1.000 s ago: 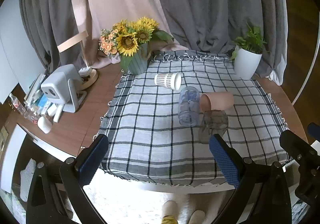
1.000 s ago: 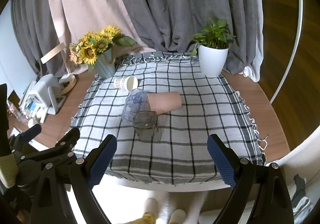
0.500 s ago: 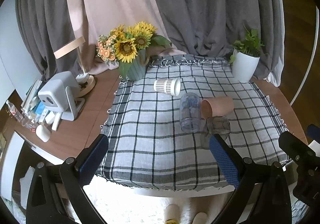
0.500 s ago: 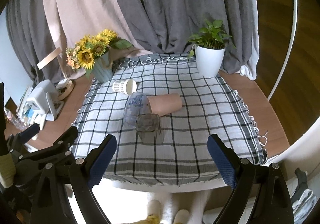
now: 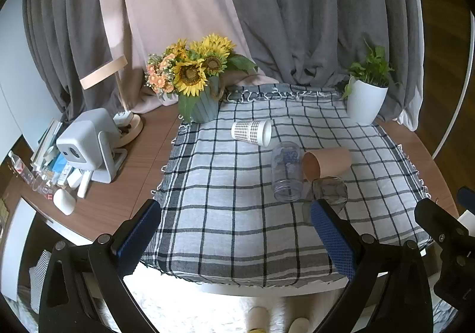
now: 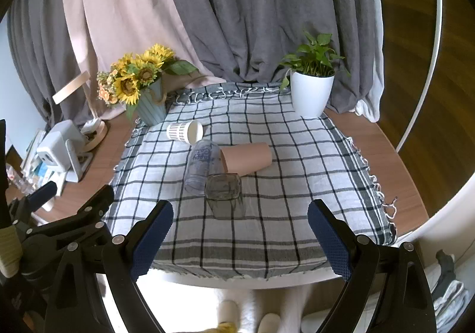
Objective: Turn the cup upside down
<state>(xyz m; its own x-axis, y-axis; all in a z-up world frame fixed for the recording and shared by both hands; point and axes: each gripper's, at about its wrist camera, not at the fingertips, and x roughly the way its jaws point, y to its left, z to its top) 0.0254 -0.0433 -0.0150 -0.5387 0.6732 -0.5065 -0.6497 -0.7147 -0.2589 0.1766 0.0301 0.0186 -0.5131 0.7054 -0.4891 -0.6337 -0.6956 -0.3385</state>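
Several cups lie on their sides on a checked cloth (image 6: 297, 161): a white patterned paper cup (image 6: 184, 131) (image 5: 251, 132), a clear plastic cup with blue print (image 6: 203, 165) (image 5: 287, 171), a tan paper cup (image 6: 246, 158) (image 5: 326, 163) and a dark glass tumbler (image 6: 224, 195) (image 5: 329, 193). My left gripper (image 5: 236, 232) is open and empty above the table's near edge. My right gripper (image 6: 240, 233) is open and empty, in front of the tumbler.
A sunflower vase (image 6: 142, 89) stands at the cloth's back left, a white potted plant (image 6: 311, 89) at the back right. A small white projector (image 5: 89, 143), a lamp base and clutter sit on the wood table at left. Curtains hang behind.
Both grippers have drawn back and risen a little from the table, so the cups look smaller and farther. The cups have not moved.
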